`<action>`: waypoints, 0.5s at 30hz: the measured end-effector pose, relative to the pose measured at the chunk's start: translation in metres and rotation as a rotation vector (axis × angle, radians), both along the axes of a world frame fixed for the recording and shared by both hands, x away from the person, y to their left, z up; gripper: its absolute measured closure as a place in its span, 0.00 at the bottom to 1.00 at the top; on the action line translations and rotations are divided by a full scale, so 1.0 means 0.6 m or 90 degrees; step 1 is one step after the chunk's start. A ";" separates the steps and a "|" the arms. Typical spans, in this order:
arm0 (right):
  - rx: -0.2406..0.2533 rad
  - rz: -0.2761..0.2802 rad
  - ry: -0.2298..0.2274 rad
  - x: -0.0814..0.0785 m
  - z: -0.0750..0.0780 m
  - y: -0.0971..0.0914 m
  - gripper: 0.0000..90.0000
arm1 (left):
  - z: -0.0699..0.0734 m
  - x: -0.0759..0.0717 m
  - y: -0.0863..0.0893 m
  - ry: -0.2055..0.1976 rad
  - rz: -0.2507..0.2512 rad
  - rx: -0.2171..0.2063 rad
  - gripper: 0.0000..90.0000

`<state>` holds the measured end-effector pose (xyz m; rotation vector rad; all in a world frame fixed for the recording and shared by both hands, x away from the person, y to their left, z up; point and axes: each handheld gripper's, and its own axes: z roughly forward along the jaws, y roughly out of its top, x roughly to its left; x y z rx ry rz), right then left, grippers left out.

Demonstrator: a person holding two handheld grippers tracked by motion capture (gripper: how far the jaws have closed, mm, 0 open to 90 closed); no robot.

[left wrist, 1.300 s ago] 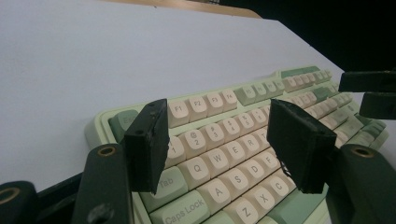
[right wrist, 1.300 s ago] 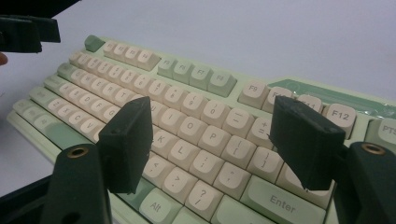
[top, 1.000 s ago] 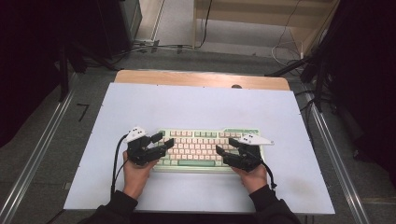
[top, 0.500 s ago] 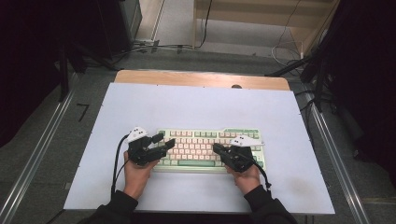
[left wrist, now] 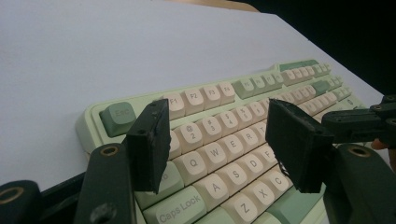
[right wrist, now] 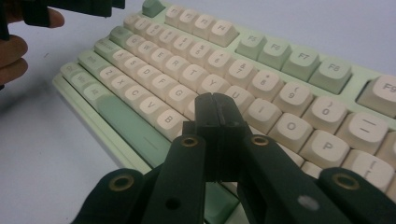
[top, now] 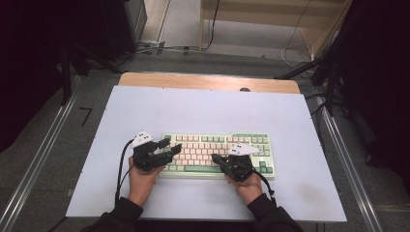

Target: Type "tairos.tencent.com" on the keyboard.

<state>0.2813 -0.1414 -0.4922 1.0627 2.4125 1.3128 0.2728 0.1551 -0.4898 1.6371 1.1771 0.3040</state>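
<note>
On the white table (top: 203, 111), near my edge, sits the green keyboard (top: 251, 140), long side facing me. I hold the left gripper (top: 170, 144) over its left end, jaws wide with nothing between them, above the Q/W keys (left wrist: 205, 156). Right gripper (top: 215, 158) has just closed; jaws pressed together, empty, tip low over the middle letter keys (right wrist: 184, 95). Risk: that blunt closed tip spans two caps, so a slightly off-centre push hits the neighbouring key.

The right hand-held gripper (top: 218, 159) has been shifted leftward and slightly lower over the keyboard (top: 251, 140), from its right end toward the middle keys. Its jaws have been closed together, with nothing between them.
</note>
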 end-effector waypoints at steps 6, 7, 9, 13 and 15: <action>-0.003 0.011 0.004 -0.003 -0.004 0.009 0.97 | -0.001 0.000 -0.001 0.001 -0.001 -0.004 0.46; -0.004 0.013 0.002 -0.003 -0.004 0.011 0.97 | -0.001 0.000 -0.001 0.002 -0.002 -0.002 0.46; -0.002 0.014 0.002 -0.004 -0.004 0.012 0.97 | -0.001 0.000 -0.002 0.001 -0.003 -0.003 0.46; -0.006 0.017 0.005 -0.004 -0.006 0.015 0.97 | -0.002 0.000 -0.002 0.003 -0.005 -0.003 0.46; -0.007 0.018 0.004 -0.004 -0.006 0.017 0.97 | -0.002 0.000 -0.002 0.004 -0.006 -0.001 0.46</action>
